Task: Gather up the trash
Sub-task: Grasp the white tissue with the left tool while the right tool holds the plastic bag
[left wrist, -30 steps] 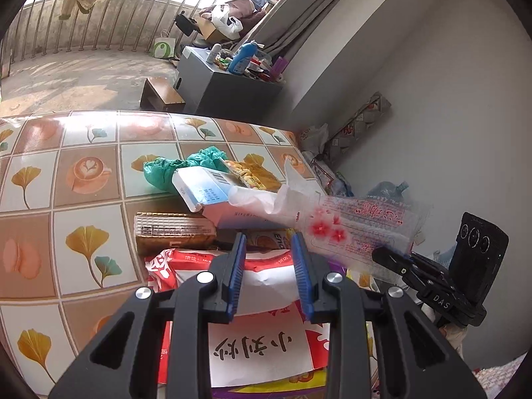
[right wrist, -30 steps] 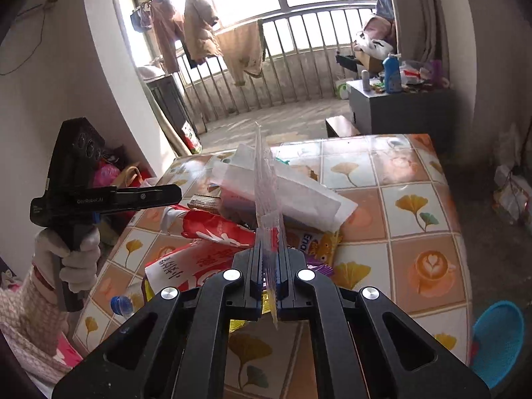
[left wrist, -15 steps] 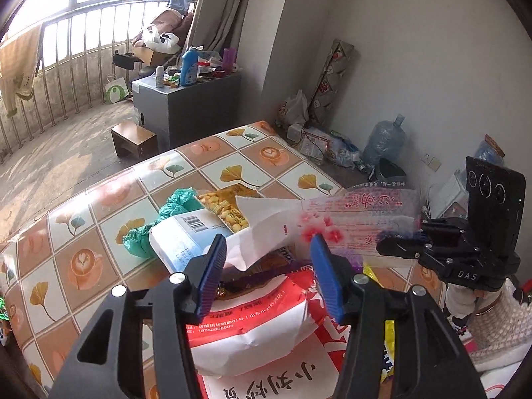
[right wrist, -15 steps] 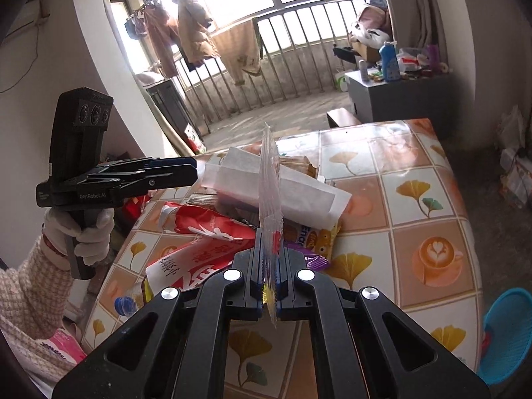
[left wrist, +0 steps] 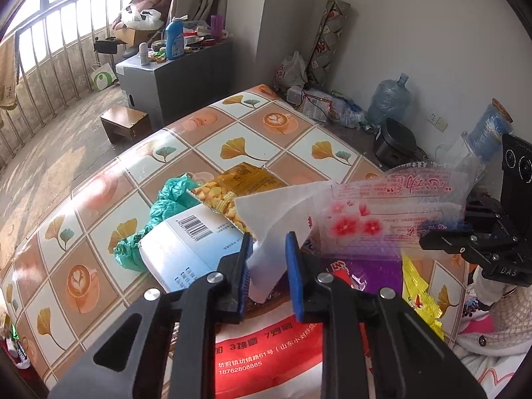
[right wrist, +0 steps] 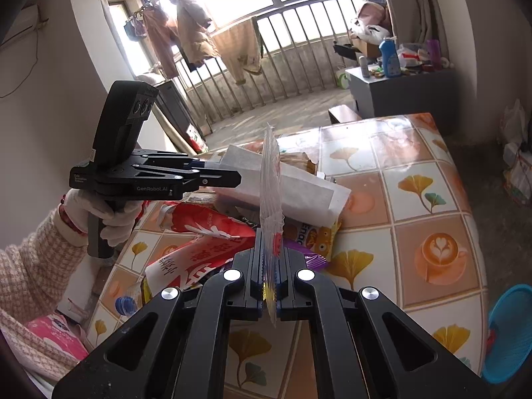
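Observation:
A heap of wrappers lies on the tiled table. My right gripper is shut on a clear plastic bag with red flowers, held upright above the heap. A white paper bag sticks out of the clear bag's mouth. My left gripper is open, its blue pads on either side of the white paper bag's corner, not closed on it. Below lie a red-and-white bag, a blue-white box, a yellow snack bag and green plastic.
A grey cabinet with bottles and a wooden stool stand beyond the table. A blue basket sits on the floor at the right table edge. Water jugs and clutter line the wall.
My left gripper has swung right and forward over the heap, opened wider, then narrowed around the white paper bag's corner. The right gripper has kept hold of the clear bag, nearly still.

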{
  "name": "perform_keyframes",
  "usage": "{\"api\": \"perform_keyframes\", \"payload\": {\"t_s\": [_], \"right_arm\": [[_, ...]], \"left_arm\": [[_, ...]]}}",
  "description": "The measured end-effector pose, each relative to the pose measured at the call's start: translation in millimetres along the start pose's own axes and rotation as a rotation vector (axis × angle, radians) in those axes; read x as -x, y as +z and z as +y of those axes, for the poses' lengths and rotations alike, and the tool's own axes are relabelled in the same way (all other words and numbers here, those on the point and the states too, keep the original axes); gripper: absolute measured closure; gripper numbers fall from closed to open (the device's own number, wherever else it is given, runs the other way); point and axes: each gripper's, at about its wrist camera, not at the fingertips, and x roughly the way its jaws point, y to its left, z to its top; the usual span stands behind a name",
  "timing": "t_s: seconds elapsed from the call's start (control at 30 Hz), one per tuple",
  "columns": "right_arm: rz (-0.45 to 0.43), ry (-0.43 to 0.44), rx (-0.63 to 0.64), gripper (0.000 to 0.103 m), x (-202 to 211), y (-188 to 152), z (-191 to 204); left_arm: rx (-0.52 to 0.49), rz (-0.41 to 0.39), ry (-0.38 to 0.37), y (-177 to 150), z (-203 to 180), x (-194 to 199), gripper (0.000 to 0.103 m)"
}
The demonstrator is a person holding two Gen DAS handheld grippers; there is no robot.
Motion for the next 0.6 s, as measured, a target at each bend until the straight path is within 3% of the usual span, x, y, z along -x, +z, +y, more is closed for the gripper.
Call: {"api": "perform_keyframes", "payload": {"t_s": [0.13, 0.37, 0.6], "right_arm": [[-0.015, 0.001, -0.005, 0.100, 6, 0, -2], [-0.101, -0.019, -0.034, 0.100, 42, 3, -14], [-0.227, -0.112, -0.107, 0.100, 95, -1, -45]], "left_arm": [[0.011, -0.031, 0.004, 0, -1, 8, 0.099], [0.056, -0.143, 0.012, 16, -4, 48, 0.101], [0.058, -0.203, -0.092, 49, -40, 66, 0.102]]}}
